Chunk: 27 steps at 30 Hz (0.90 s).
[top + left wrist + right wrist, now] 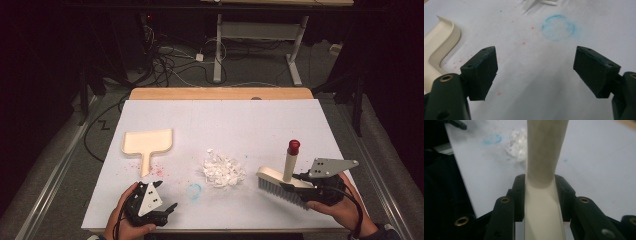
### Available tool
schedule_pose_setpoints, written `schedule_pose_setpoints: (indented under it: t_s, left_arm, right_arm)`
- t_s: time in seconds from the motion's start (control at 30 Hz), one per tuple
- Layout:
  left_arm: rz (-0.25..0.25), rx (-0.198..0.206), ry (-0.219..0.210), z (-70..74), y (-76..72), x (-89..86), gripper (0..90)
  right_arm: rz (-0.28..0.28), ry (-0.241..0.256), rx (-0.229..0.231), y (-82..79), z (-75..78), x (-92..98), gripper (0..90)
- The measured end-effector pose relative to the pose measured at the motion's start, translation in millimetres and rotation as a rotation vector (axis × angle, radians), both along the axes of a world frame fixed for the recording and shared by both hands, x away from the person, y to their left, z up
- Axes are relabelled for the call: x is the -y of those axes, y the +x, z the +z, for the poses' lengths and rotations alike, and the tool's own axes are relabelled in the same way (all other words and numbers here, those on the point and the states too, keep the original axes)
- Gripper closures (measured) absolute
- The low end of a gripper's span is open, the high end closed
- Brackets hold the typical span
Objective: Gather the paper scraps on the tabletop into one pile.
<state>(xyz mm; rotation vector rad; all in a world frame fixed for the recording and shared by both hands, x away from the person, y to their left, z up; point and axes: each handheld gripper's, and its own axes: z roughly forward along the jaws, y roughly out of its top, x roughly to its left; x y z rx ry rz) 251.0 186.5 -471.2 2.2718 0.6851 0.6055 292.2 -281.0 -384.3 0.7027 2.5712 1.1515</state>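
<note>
The brush (285,184) is held by the closed right gripper (320,192) near the tabletop's right edge, right of the light, loose paper scraps (223,170). The stiff dustpan (148,142) is best taken by its handle; the left gripper (170,209) is open.

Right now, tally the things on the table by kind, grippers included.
Dustpan: 1
Brush: 1
Pile of white scraps: 1
Grippers: 2, left gripper open, right gripper shut on the brush
Total: 5
</note>
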Motion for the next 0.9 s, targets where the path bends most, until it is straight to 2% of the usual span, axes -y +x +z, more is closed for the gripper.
schedule_pose_setpoints:
  t_s: [0.13, 0.2, 0.27, 0.4, 0.53, 0.67, 0.83, 0.9]
  left_arm:
    - [-0.007, 0.005, 0.004, 0.1, 3.0, 2.3, 18.7]
    - [-0.009, 0.003, 0.004, -0.3, 4.4, 3.0, 18.7]
    - [-0.012, -0.002, 0.005, -1.1, 5.7, 3.6, 18.7]
    - [-0.012, -0.010, -0.008, -1.0, 7.2, 3.8, 18.7]
    - [-0.014, -0.019, 0.000, -1.8, 6.9, 5.8, 18.7]
    - [-0.013, -0.016, 0.009, -2.7, 8.3, 6.1, 18.7]
    - [-0.018, -0.029, 0.011, -4.0, 8.6, 6.2, 18.7]
    - [-0.017, -0.031, 0.012, -4.2, 8.6, 5.8, 18.7]
  right_arm:
    - [-0.021, -0.037, -0.142, 8.3, -8.3, 5.0, 67.5]
    - [-0.034, -0.030, -0.181, 15.0, -12.7, 6.5, 67.5]
    - [-0.042, -0.044, -0.208, 24.1, -15.7, 8.2, 67.5]
    - [-0.062, -0.063, -0.220, 44.3, -17.9, 12.0, 65.1]
    - [-0.076, -0.138, -0.217, 63.2, -22.2, 10.1, 60.4]
    - [-0.047, -0.168, -0.243, 82.0, -25.0, 6.4, 58.5]
    - [-0.041, -0.268, -0.241, 104.7, -26.0, -2.3, 50.4]
    - [-0.023, -0.280, -0.260, 112.3, -26.3, -3.3, 50.0]
